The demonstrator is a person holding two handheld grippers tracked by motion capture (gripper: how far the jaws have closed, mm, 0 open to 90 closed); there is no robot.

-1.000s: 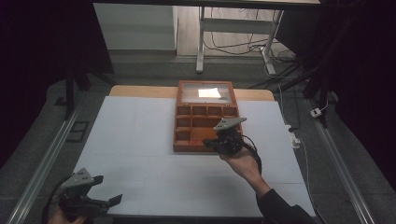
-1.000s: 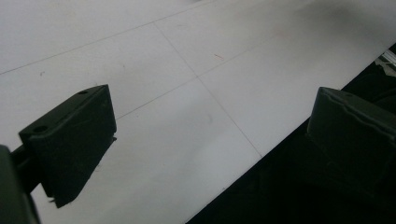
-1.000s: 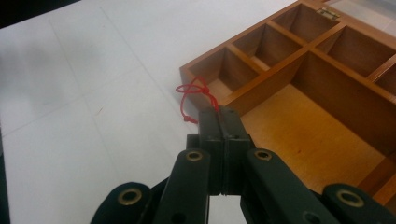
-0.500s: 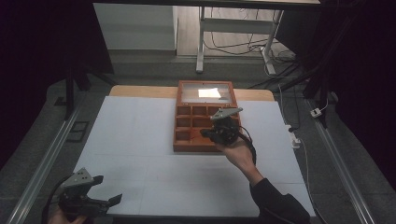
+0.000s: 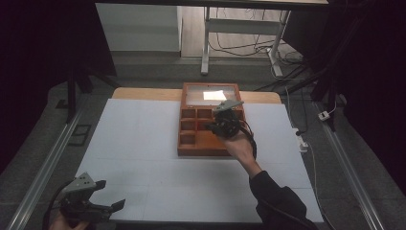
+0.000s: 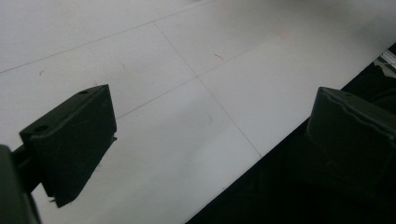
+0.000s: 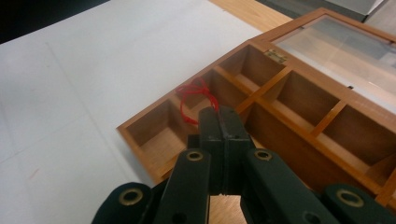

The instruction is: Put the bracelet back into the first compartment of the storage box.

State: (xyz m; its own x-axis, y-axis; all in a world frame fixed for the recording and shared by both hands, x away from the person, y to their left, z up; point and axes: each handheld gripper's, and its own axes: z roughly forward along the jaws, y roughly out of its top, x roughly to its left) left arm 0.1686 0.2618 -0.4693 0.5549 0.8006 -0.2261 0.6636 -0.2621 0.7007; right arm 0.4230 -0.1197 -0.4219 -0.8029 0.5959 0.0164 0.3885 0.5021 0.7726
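Two fingers of the right gripper [image 7: 222,122] pinch what looks like red string [image 7: 198,95] over the wooden box [image 7: 299,100]; lower it centred into one compartment. Left gripper [image 5: 93,205] idle, open.

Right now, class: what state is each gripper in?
Left gripper: open, holding nothing.
Right gripper: closed on a red string.

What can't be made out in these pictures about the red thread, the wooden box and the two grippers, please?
- Right gripper: its shut jaws cover the end of the red thread, so the pinch point itself is hidden in the right gripper view.
- Wooden box: in the high view the hand and gripper cover its right compartments.
- Left gripper: the bottom edge of the high view cuts off the hand holding it.
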